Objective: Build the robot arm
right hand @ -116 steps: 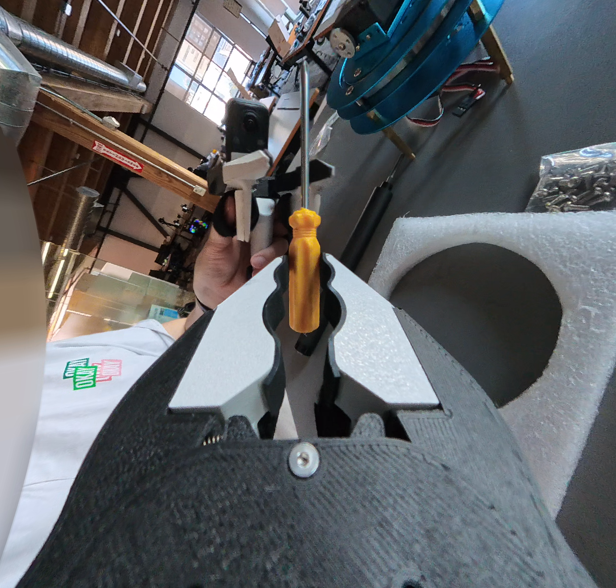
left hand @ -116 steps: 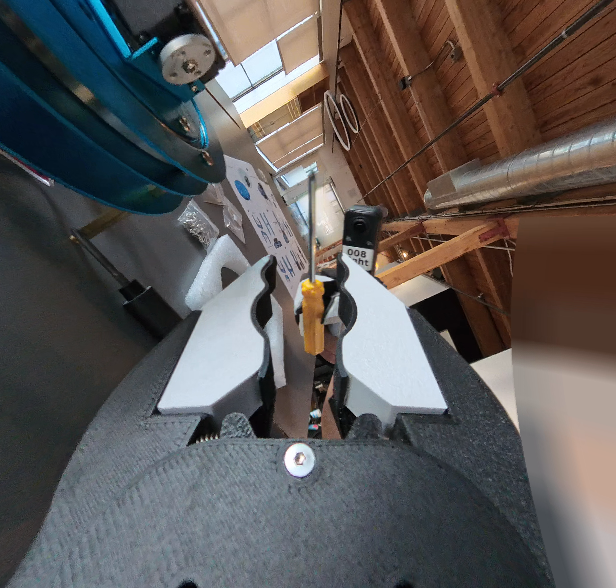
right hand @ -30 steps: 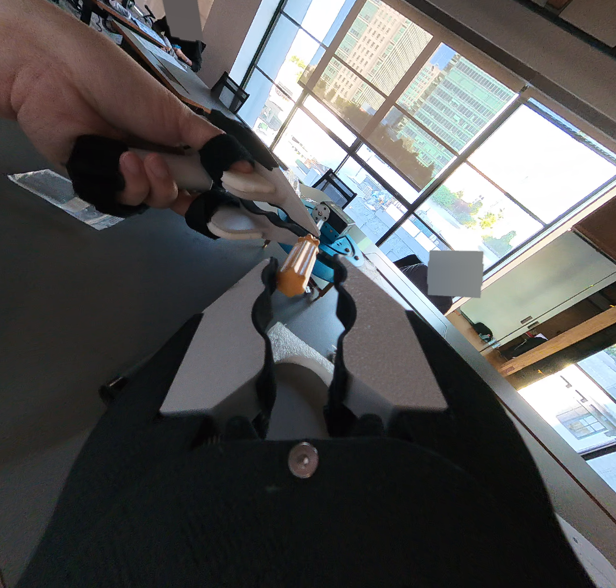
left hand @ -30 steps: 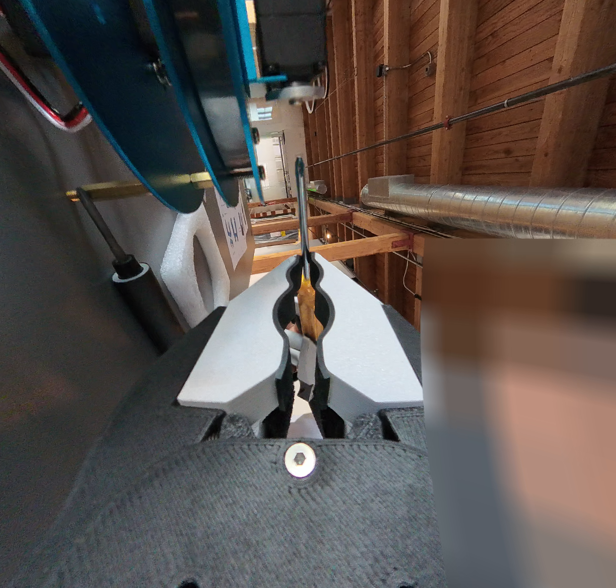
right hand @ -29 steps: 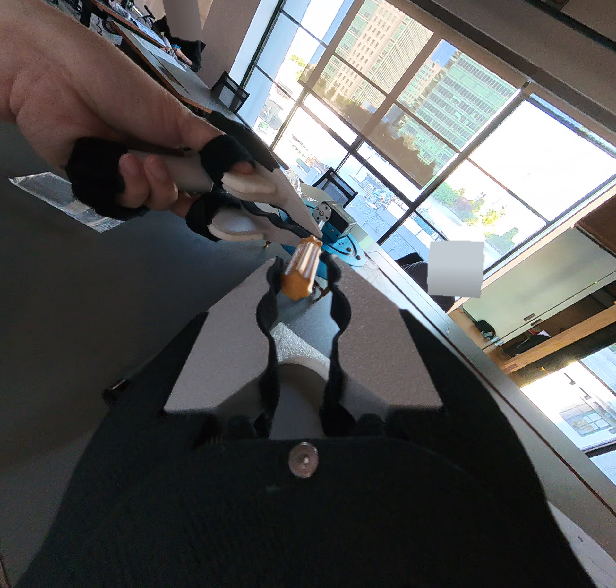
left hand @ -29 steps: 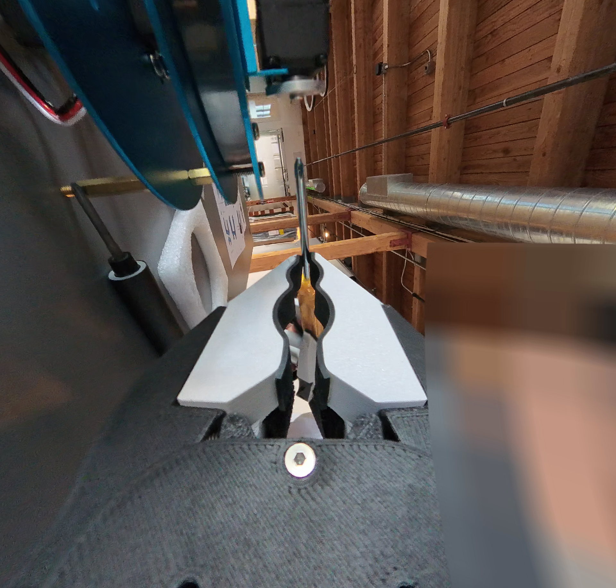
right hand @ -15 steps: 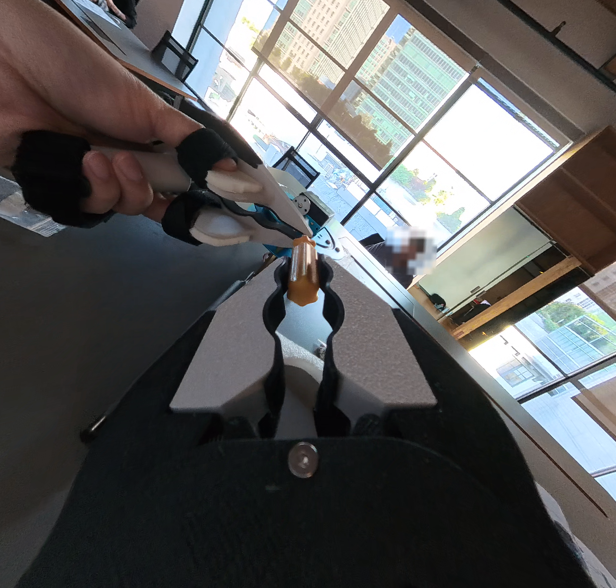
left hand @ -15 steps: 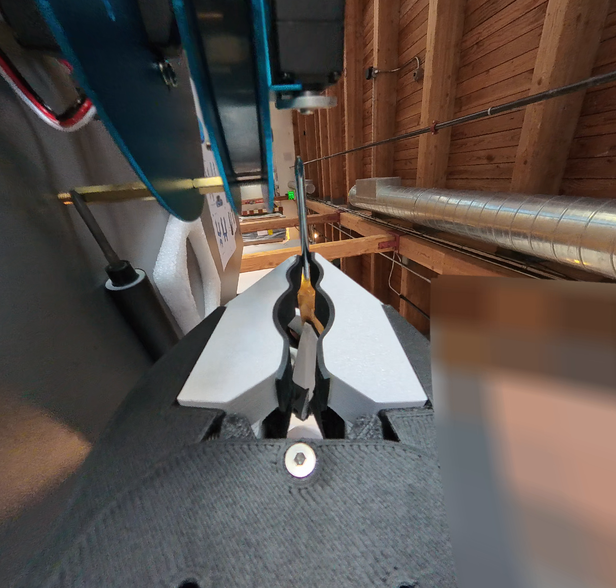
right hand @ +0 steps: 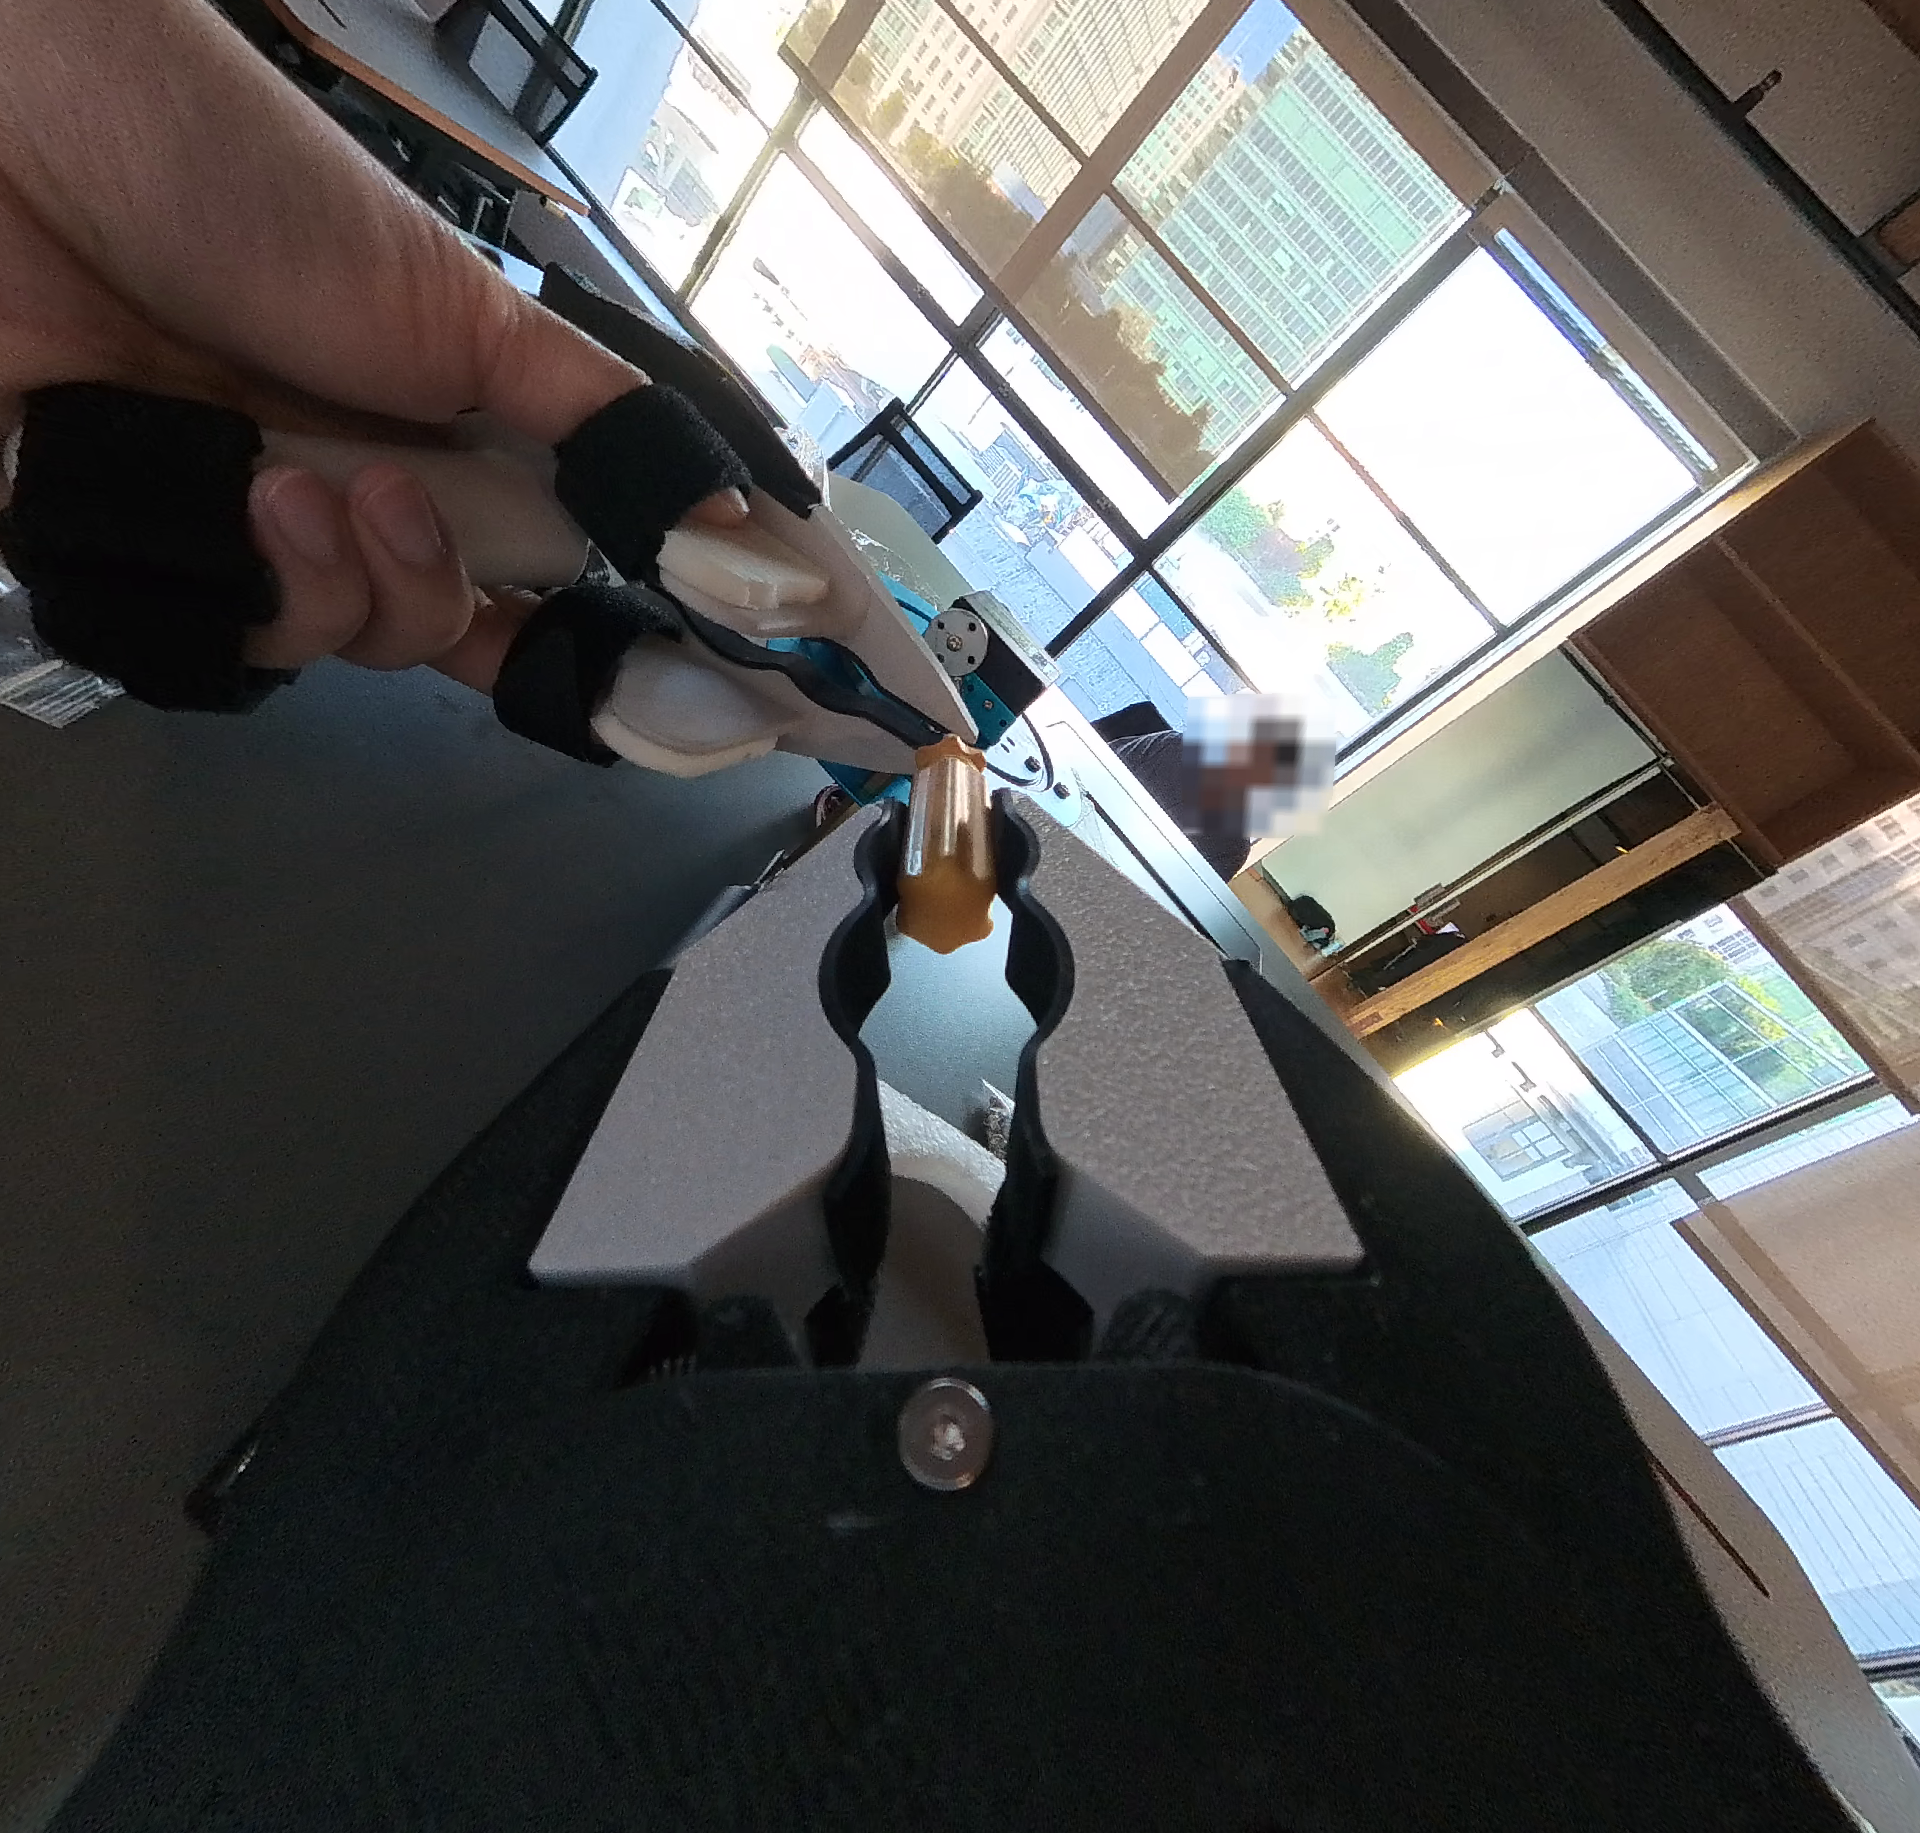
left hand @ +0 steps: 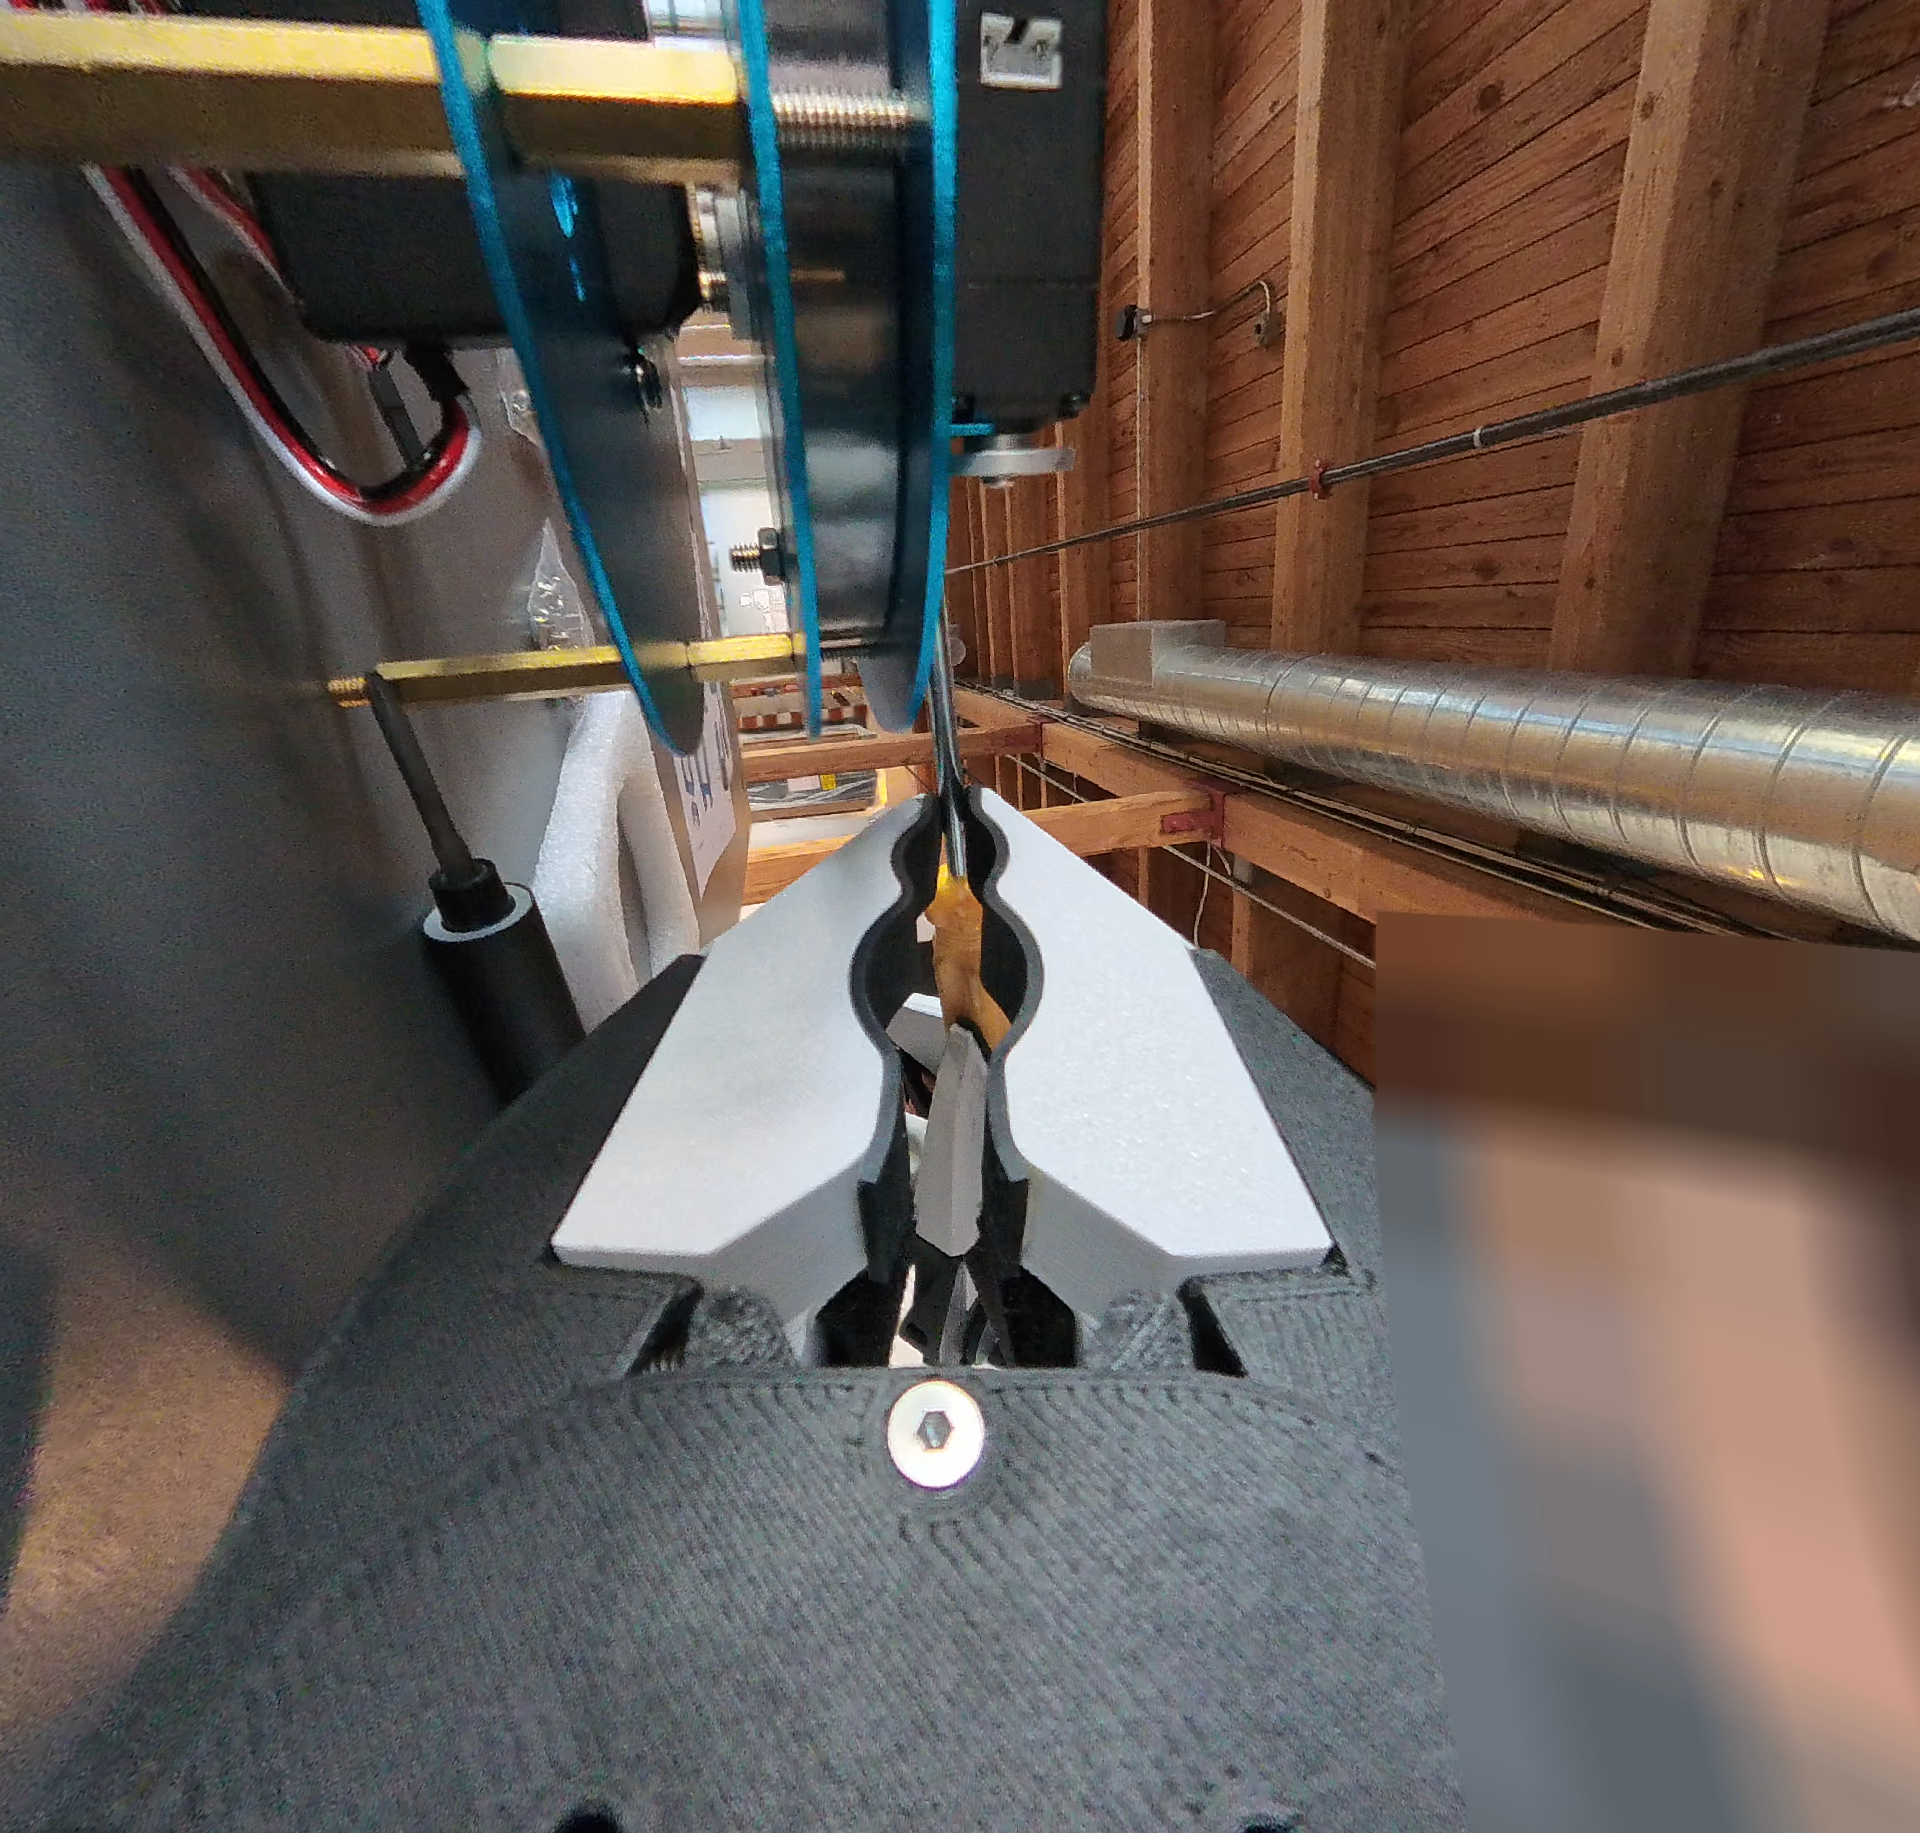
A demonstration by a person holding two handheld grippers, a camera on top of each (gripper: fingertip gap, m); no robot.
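Observation:
An orange-handled screwdriver (left hand: 961, 952) is gripped at both ends. My left gripper (left hand: 948, 812) is shut on its metal shaft just above the handle. The shaft runs up to the edge of a blue-plated motor assembly (left hand: 862, 329), where its tip is hidden. In the right wrist view my right gripper (right hand: 943, 822) has its fingertips closed around the handle (right hand: 940, 848). There a hand (right hand: 260, 277) holds the left gripper (right hand: 935, 729), whose tips pinch the shaft at the handle's top. The blue assembly (right hand: 862, 786) lies just behind.
Brass standoffs (left hand: 540, 671) and red and white wires (left hand: 343, 474) belong to the blue assembly. A black cylinder on a rod (left hand: 488, 962) and a white foam block (left hand: 623, 848) lie on the grey table (right hand: 312, 900). Foam (right hand: 935, 1160) also shows under the right fingers.
The right gripper has narrowed and moved onto the orange handle. The left gripper, still shut on the shaft, has carried the tip up to the blue assembly.

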